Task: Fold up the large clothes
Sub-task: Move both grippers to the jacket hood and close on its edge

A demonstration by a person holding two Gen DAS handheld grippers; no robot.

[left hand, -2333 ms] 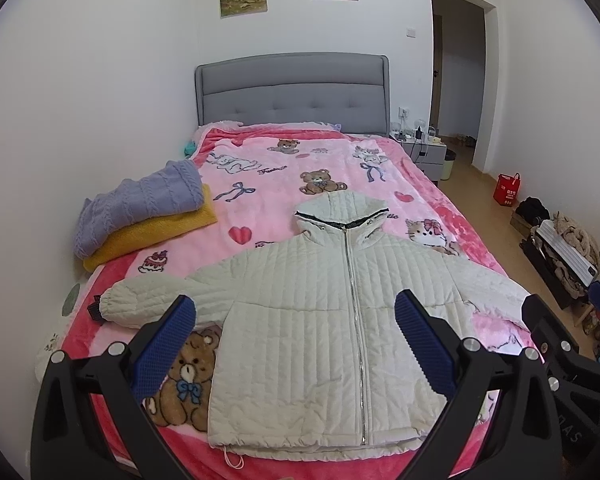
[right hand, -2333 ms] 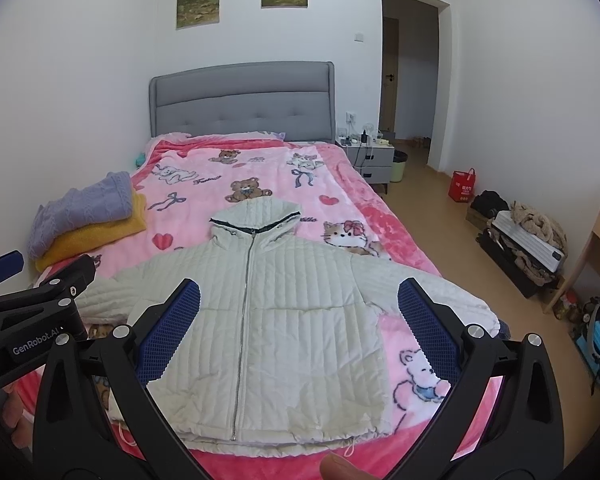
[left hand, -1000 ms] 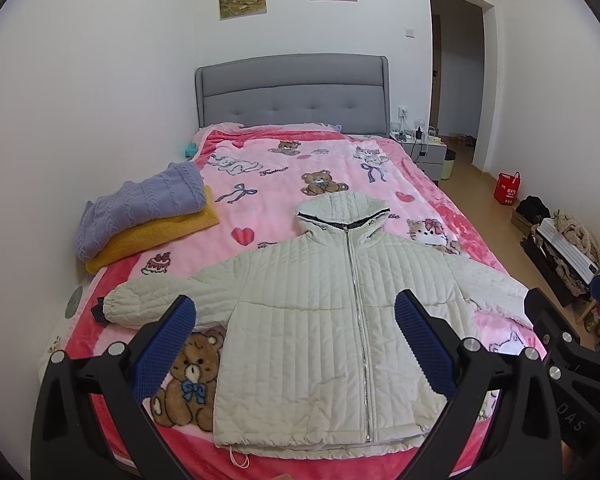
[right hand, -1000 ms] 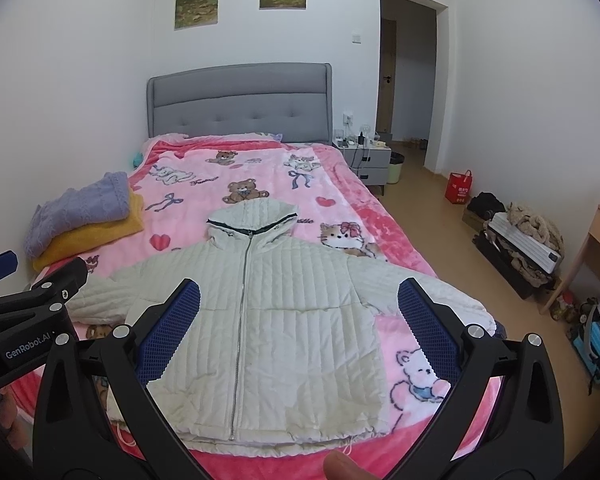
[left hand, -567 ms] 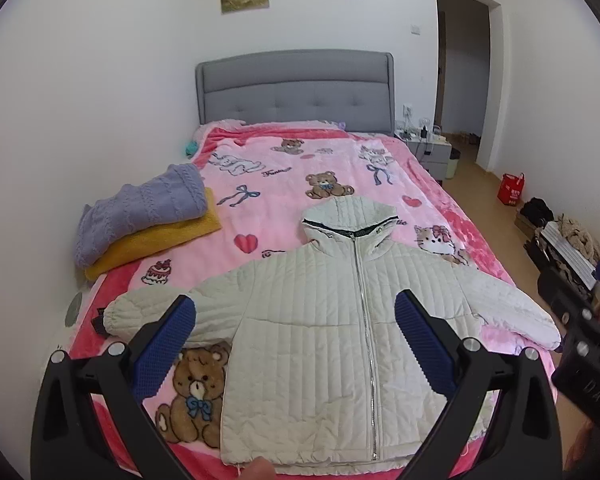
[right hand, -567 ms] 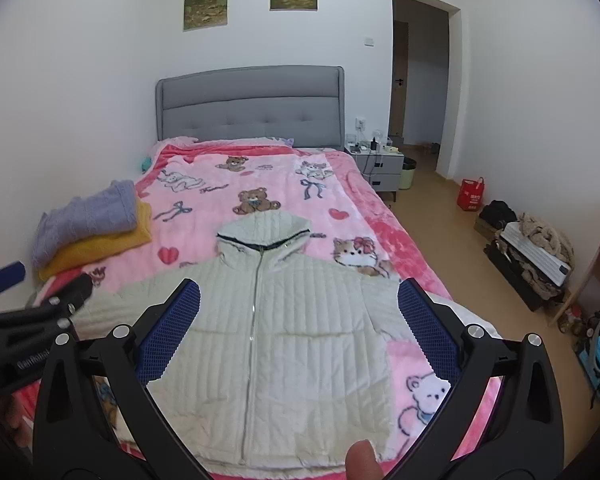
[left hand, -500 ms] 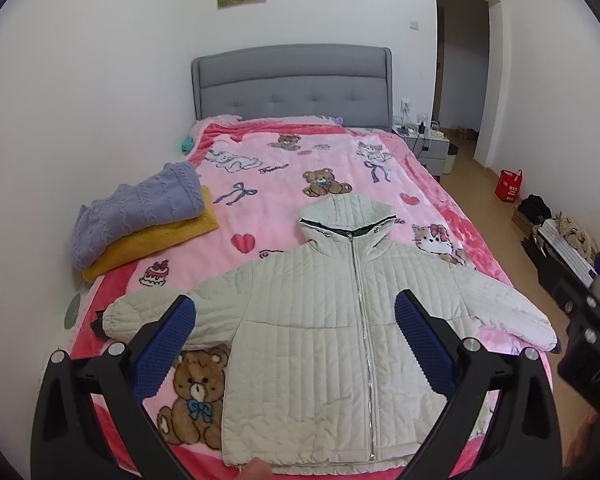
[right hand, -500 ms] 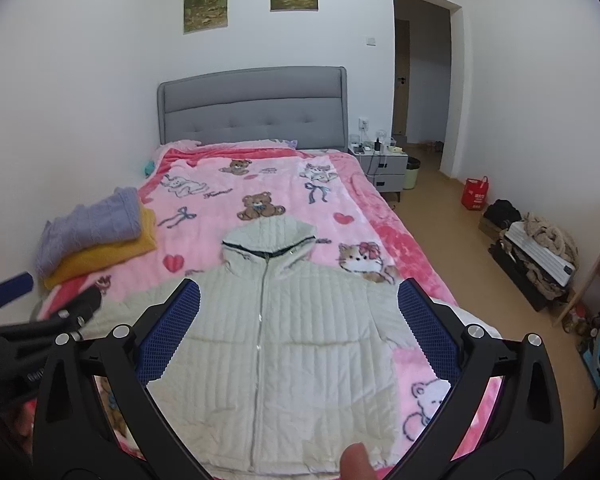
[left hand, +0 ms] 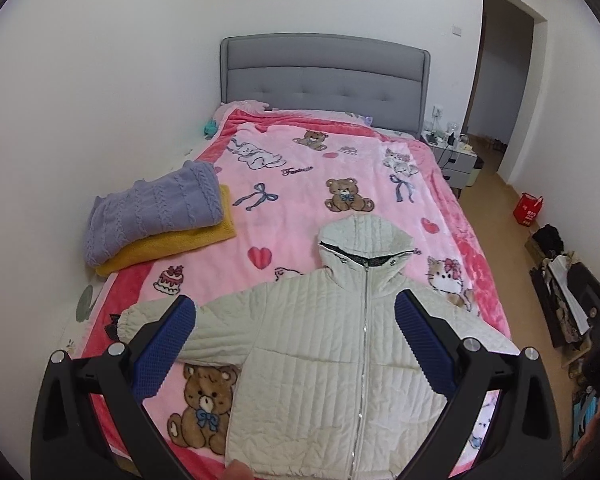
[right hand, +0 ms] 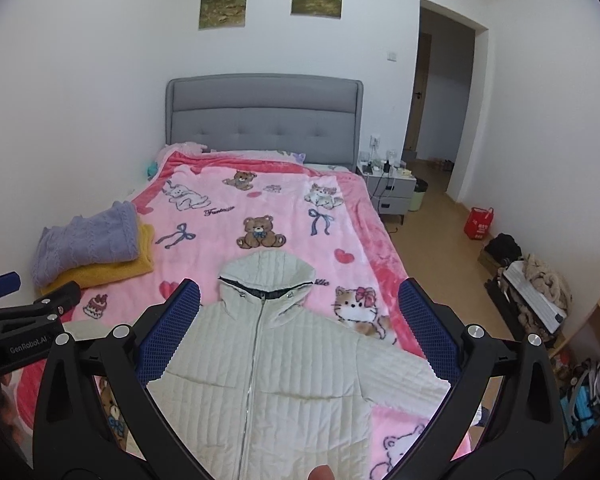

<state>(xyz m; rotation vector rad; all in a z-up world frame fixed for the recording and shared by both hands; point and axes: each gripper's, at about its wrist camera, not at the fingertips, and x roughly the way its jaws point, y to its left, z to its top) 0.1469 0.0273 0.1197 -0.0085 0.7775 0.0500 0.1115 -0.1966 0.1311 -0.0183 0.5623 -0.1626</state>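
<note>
A cream quilted hooded jacket [left hand: 320, 344] [right hand: 268, 380] lies flat and zipped on the pink cartoon blanket [left hand: 300, 184] [right hand: 228, 216], hood toward the headboard, both sleeves spread out sideways. My left gripper [left hand: 296, 312] hovers open above the jacket's chest, nothing between its blue pads. In the right wrist view my right gripper [right hand: 298, 300] is open too, over the jacket's collar and right shoulder. The left gripper's black body [right hand: 24, 336] shows at the left edge of the right wrist view. A fingertip [right hand: 320, 472] pokes in at the bottom edge.
Folded purple [left hand: 160, 208] and yellow [left hand: 172, 244] knitwear are stacked at the bed's left edge by the wall. Behind stands a grey headboard [left hand: 324, 80]. To the right lie wooden floor, a nightstand [right hand: 390, 188], a red bag [right hand: 478, 222] and piled clutter [right hand: 532, 292] along the wall.
Both grippers have moved forward and higher over the bed; the jacket now fills more of each view. Both stay open and the jacket has not moved.
</note>
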